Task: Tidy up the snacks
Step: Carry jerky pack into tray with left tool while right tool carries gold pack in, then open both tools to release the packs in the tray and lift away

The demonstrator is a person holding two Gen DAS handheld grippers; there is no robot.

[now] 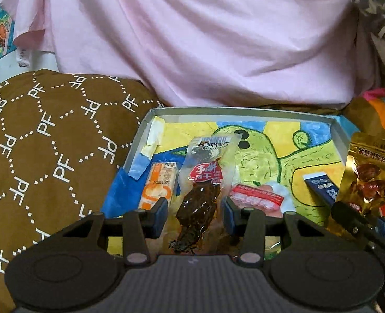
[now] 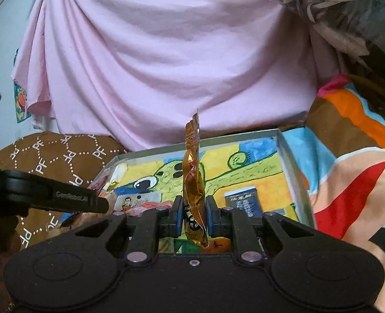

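I am holding the crinkly gold foil snack pack (image 2: 193, 195) pinched in my right gripper (image 2: 193, 217) and the see-through pack of dark dried meat (image 1: 204, 193) between my left gripper's (image 1: 196, 216) half-open jaws, though I cannot tell if they grip it, and I should lower both slowly into the shallow grey box with the painted picture (image 1: 244, 111).

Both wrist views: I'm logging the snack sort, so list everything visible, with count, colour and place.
Tray: 1, white rim, painted cartoon floor, centre.
Jerky packet: 1, clear with red label, between left gripper's fingers.
Gold pouch: 1, gold foil, clamped upright in right gripper.
Orange packet: 1, tray's left.
Red-white packet: 1, tray's middle.
Dark blue box: 1, tray's right.
Brown cushion: 1, left of tray.
Pink cloth: 1, behind.
Striped blanket: 1, multicolour, right.
Left gripper: black.
Right gripper: black.
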